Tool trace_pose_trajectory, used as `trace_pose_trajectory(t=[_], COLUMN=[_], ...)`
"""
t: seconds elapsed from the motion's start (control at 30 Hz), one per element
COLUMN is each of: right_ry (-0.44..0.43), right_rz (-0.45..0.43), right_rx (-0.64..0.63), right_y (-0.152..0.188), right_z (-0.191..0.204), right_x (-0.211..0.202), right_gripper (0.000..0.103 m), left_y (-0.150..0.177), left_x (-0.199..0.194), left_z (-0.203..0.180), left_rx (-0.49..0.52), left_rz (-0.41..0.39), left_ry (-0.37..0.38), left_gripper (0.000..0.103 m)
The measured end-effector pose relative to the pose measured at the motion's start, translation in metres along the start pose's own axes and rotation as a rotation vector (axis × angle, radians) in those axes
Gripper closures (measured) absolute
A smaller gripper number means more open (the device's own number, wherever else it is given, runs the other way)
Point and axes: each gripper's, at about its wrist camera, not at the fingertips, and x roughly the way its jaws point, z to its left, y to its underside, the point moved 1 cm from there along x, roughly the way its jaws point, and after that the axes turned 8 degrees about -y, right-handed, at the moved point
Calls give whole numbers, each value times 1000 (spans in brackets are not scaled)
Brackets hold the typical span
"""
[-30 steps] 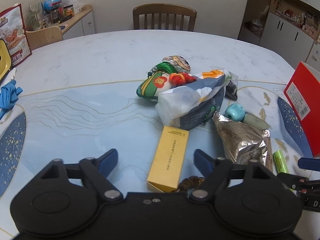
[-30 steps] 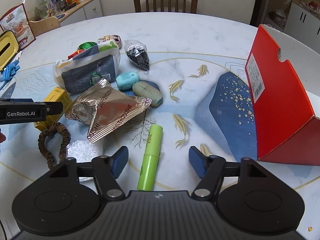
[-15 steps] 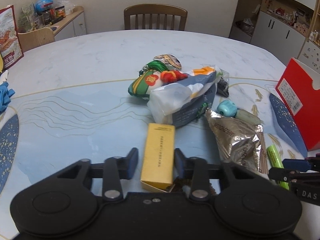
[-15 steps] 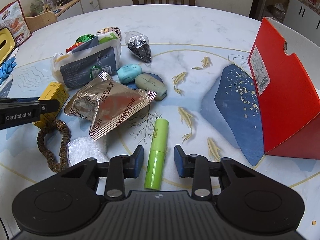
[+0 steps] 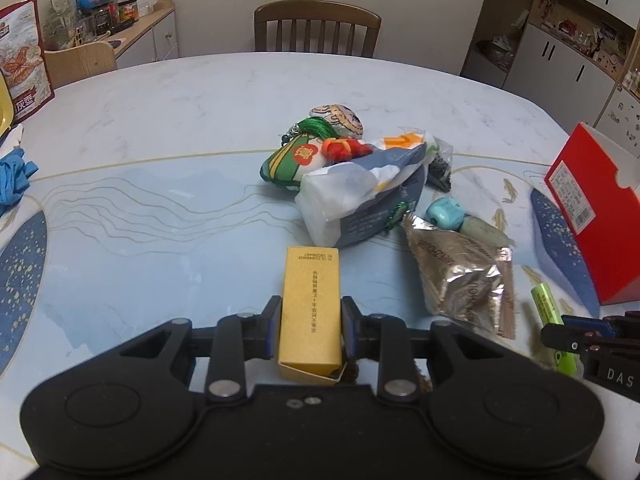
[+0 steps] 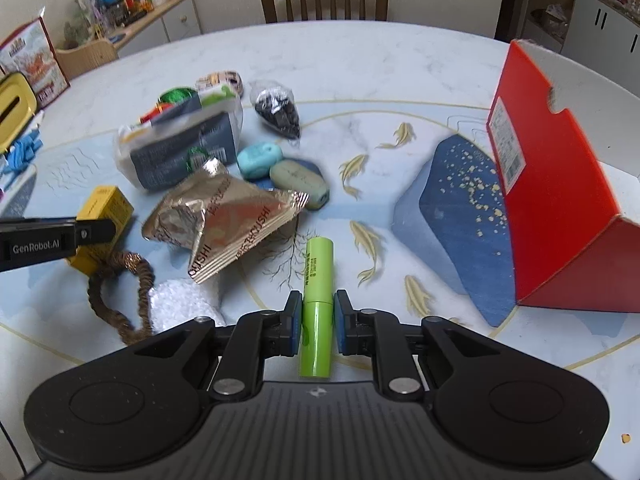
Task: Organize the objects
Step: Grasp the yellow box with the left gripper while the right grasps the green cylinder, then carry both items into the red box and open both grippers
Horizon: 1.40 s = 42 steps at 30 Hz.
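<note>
Left wrist view has the left gripper (image 5: pixel 311 326) clamped on one yellow box (image 5: pixel 311 304), its two blue-padded fingers pressed against the box's long sides; the box lies flat on the table (image 5: pixel 160 128) with its far end pointing toward the pile. Right wrist view has the right gripper (image 6: pixel 317 322) closed around one lime-green tube (image 6: pixel 317 304), both pads touching its sides near the seam of its cap, the tube lying on the tabletop and pointing away from the camera.

Just beside the tube, to its left, lies one crumpled silver foil packet (image 6: pixel 228 224). Near that packet's lower left sit one brown beaded bracelet (image 6: pixel 120 292) and one white fluffy clump (image 6: pixel 180 304), the bracelet touching the box's near end. Behind the foil packet are two small soaps side by side, one teal (image 6: pixel 259 159) and one grey-green (image 6: pixel 300 178), touching each other. One white and dark-blue plastic bag (image 5: pixel 360 196) lies further back, with a green pouch (image 5: pixel 292 160) and one patterned round item (image 5: pixel 338 118) behind it. One clear bag of dark pieces (image 6: pixel 278 114) rests to the right of that pile.

One red open carton (image 6: pixel 560 184) stands on the right side of the table, well apart from the tube. One wooden chair (image 5: pixel 316 28) stands at the far edge.
</note>
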Motion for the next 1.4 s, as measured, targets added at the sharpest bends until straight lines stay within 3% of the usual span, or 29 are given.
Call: trace_pose_trajectory(t=[0.3, 0.57, 0.97, 1.4], right_ry=[-65, -125, -111, -29], right_rz=[-74, -141, -198, -191], right_rx=[-2, 10, -13, 73], right_y=[-8, -29, -47, -50], right_z=[-20, -64, -164, -281], right_x=[-49, -99, -146, -147], right_gripper=[87, 87, 87, 87], left_y=[-11, -29, -56, -87], left_x=[-41, -77, -96, -72], left_z=[-15, -61, -186, -317], left_rx=[-23, -24, 27, 130], left_rz=[-40, -39, -77, -57], left_ry=[-6, -16, 49, 123], left_gripper=[74, 74, 74, 74])
